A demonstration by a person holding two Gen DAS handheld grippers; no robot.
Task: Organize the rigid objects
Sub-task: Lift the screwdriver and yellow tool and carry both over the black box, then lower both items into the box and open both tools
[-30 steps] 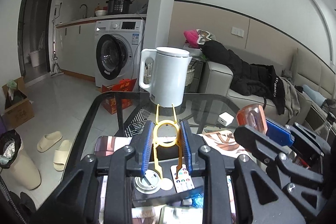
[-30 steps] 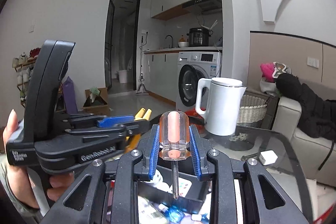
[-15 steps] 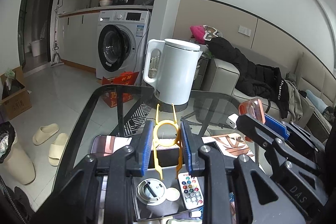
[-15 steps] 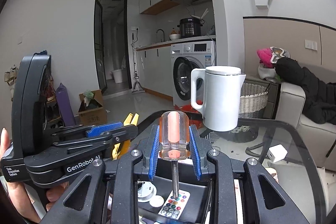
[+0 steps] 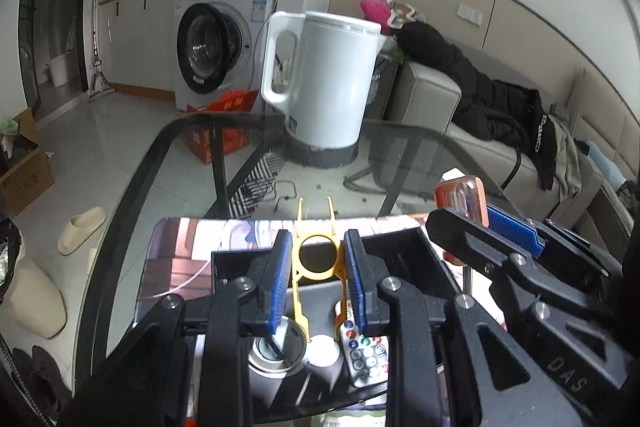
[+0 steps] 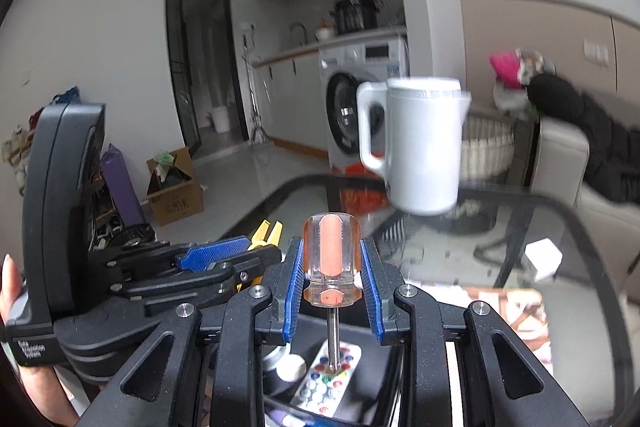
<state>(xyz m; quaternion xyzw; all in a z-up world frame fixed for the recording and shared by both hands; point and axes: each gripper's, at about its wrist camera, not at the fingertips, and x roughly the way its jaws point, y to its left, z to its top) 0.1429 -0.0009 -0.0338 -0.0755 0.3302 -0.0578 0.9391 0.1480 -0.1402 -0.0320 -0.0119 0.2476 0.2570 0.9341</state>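
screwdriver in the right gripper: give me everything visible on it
The screwdriver has a stubby clear plastic handle with an orange core and a thin bare metal shaft. It stands handle up, tip pointing down. The right gripper is shut on the handle, its blue pads pressing both sides. The tip hangs over the remote control in the black tray; contact is unclear.

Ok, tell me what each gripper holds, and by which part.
Left gripper: yellow plastic ring-shaped tool, gripped across its ring. Right gripper: screwdriver, gripped by its clear orange handle.

Yellow plastic tool (image 5: 318,259) and upright clear-orange screwdriver (image 6: 331,259), apparently above black bin (image 5: 404,247).
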